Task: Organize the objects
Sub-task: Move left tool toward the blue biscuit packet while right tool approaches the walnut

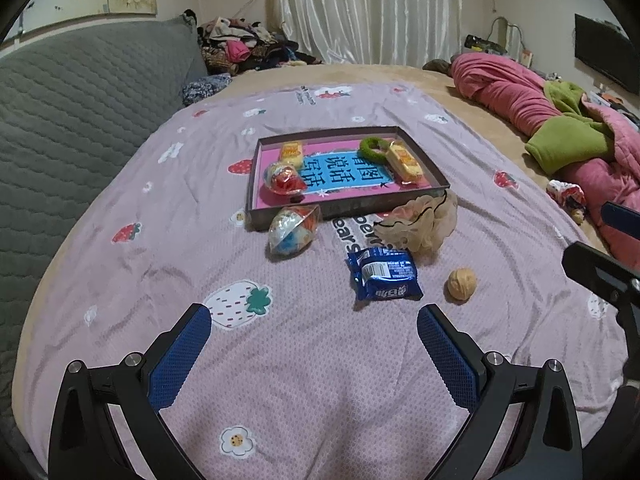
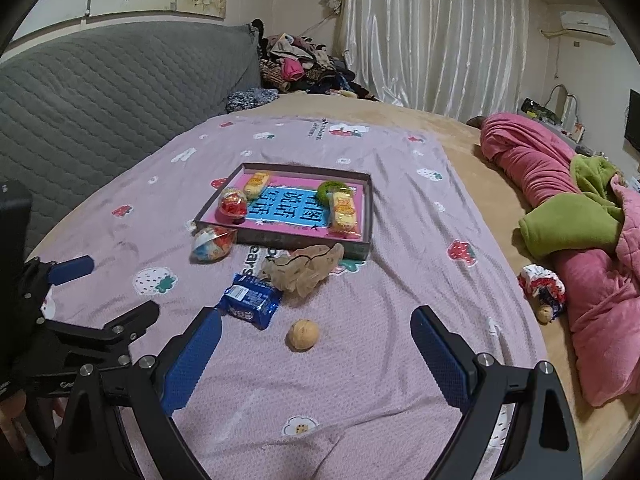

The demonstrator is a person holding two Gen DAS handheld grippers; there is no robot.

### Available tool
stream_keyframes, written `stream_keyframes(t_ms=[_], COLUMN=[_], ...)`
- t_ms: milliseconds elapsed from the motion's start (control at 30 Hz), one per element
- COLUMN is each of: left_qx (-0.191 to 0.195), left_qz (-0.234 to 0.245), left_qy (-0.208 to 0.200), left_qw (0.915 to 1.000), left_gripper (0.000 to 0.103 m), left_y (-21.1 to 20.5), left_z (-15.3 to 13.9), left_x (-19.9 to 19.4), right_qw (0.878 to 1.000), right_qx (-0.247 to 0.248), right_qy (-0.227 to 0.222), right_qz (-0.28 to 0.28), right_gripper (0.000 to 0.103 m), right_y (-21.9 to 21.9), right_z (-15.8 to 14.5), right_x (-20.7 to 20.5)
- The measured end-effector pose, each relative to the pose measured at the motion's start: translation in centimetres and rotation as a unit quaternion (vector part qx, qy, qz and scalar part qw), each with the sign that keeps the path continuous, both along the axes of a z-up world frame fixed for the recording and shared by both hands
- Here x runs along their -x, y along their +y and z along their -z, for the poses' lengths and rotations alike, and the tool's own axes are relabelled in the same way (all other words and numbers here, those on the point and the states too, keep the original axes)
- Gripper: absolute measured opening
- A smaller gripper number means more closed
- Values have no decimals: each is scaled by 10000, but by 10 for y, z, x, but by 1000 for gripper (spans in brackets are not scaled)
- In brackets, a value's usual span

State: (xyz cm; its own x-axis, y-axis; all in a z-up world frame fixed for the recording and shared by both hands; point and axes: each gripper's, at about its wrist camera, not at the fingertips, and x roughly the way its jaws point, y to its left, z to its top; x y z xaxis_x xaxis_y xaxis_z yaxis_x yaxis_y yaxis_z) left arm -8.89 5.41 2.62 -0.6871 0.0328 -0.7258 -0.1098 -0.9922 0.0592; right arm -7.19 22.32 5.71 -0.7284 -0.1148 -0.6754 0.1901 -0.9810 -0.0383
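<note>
A shallow box tray with a pink and blue floor lies on the lilac sheet. It holds two yellow snack packs, a green ring and a red-topped jelly cup. In front of it lie a second jelly cup, a beige mesh scrunchie, a blue snack packet and a walnut. My left gripper is open and empty, short of the packet. My right gripper is open and empty, just short of the walnut.
A grey quilted headboard runs along the left. A pink and green blanket is heaped on the right, with a small wrapped toy beside it. Clothes are piled at the far side by the curtain.
</note>
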Motion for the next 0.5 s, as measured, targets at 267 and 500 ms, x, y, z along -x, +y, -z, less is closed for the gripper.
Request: stream_keyframes(t_ms=[267,500], left_qx=[-36,-56], left_qz=[58,87], left_qy=[-122,-225], left_qw=[9999,9997], left_gripper=[103,103], left_y=[3,10], left_z=[14,27], left_x=[7,16], right_qw=[9999,9997], right_qx=[-71,-171], right_qy=[-86,-187], right_qz=[14,-39], right_gripper=[96,96], right_y=[1,1], right_z=[10,27], right_x=[2,5])
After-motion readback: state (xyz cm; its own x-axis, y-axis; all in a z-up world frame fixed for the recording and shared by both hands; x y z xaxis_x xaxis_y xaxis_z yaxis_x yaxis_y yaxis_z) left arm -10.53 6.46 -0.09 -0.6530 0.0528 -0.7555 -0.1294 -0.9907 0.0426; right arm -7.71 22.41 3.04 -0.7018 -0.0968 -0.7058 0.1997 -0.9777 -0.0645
